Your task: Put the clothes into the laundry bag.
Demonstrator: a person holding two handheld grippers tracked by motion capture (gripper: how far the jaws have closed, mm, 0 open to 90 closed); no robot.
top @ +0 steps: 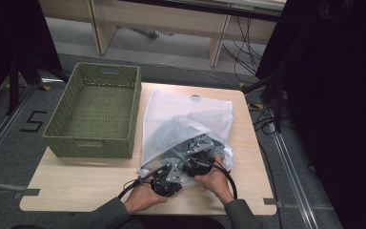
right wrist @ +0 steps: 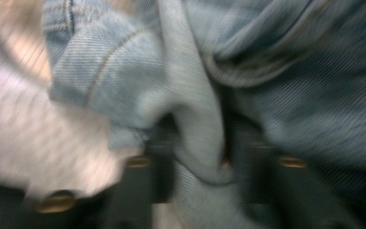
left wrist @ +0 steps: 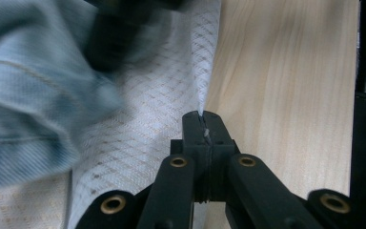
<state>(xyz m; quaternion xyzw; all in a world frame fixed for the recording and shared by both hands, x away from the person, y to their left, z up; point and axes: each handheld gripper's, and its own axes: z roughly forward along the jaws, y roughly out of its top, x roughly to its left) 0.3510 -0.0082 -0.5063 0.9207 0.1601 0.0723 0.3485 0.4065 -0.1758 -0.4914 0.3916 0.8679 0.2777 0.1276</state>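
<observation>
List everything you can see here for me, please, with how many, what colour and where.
mesh laundry bag: one, white, middle of the table, mouth toward the person
denim garment: one, pale blue, partly inside the bag's mouth
basket: one, green woven, table's left side
table: one, light wood
left tongs: one, black, shut on the bag's edge
right tongs: one, black, a fold of denim between the jaws
hands: two, near table edge, holding the tongs
</observation>
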